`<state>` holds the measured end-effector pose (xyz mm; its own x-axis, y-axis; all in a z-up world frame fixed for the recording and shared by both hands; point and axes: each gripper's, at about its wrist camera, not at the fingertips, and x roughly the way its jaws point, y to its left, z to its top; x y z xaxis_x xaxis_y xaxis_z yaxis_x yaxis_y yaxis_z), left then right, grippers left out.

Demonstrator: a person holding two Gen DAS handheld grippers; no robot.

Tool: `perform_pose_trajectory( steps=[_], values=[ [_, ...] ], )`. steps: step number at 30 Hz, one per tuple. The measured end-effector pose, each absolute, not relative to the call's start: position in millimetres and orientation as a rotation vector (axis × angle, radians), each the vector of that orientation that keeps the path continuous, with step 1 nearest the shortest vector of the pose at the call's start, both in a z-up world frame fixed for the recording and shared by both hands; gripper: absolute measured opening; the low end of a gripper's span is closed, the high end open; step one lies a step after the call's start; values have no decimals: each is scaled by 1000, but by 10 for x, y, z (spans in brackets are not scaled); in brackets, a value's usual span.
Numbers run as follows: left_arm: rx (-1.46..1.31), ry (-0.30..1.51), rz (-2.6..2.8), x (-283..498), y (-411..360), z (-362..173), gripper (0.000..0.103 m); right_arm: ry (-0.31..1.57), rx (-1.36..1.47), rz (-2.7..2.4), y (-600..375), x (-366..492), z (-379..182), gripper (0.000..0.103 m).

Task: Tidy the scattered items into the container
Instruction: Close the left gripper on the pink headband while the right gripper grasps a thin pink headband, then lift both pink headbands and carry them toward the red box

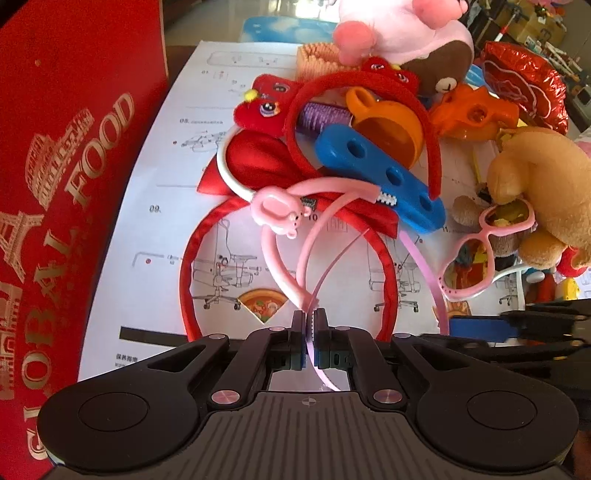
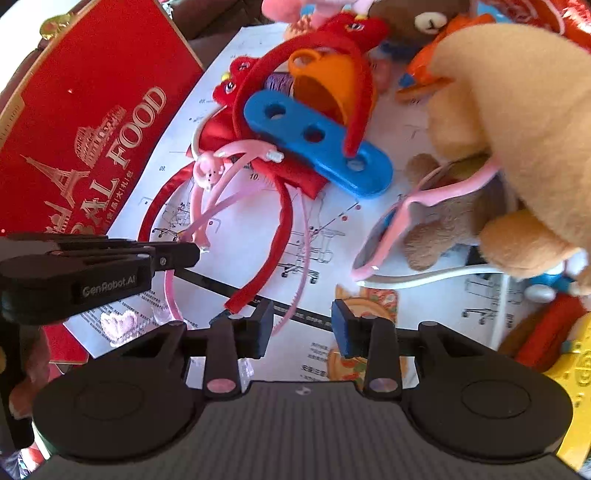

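My left gripper (image 1: 309, 317) is shut on the thin pink headband (image 1: 332, 254), whose band runs between the pads. It also shows in the right wrist view (image 2: 195, 249) at the left, holding that pink headband (image 2: 221, 206). My right gripper (image 2: 302, 325) is open and empty above the paper sheet. A pile of scattered items lies ahead: a pink pig headband (image 1: 275, 210), a red bow headband (image 1: 192, 258), a red plush headband (image 1: 369, 85), a blue plastic bar (image 1: 380, 173), an orange scoop (image 1: 391, 122), pink sunglasses (image 1: 476, 258). The red box (image 1: 62, 166) stands at the left.
A tan plush toy (image 1: 535, 184) sits at the right over the sunglasses. A pink plush (image 1: 399, 29), a brown bear (image 1: 443, 77), an orange toy (image 1: 476, 110) and a red foil balloon (image 1: 524, 85) lie behind. A yellow toy (image 2: 576, 373) is at the right edge.
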<state>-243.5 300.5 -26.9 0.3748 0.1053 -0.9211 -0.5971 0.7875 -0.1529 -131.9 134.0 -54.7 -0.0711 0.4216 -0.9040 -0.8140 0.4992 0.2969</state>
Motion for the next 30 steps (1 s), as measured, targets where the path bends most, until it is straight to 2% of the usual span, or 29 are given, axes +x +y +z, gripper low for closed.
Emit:
perform_pose_trajectory(
  steps=[2,3,4,5,7,9,12,14,15,18,30],
  values=[
    [-516,1108,469,-2467,3007,-286,1,1304,-397,1062,1397,-1347,-613,40],
    [-514,1111,465,-2480,3006,-292,8,1312,-391,1062,1405,-1358,-633,40],
    [-505,1117,459,-2492,2997,-299,25,1303,-395,1061,1415,-1373,-637,37],
    [-490,1124,453,-2495,2982,-301,26,1287,-405,1068,1425,-1392,-629,17],
    [-441,1146,450,-2494,2937,-317,44,1275,-406,1076,1419,-1395,-621,15],
    [-425,1162,440,-2499,2913,-350,48,1249,-401,1071,1399,-1379,-603,13],
    [-423,1175,426,-2473,2886,-386,48,1238,-383,1073,1376,-1309,-568,5],
    [-423,1175,415,-2444,2868,-379,36,1225,-381,1077,1374,-1289,-542,4],
    [-435,1178,395,-2429,2859,-379,17,1215,-383,1081,1374,-1292,-530,4],
    [-424,1187,388,-2410,2793,-378,8,1203,-388,1082,1383,-1288,-519,4],
    [-368,1161,421,-2386,2742,-220,6,1181,-381,1096,1404,-1290,-458,4]
  ],
)
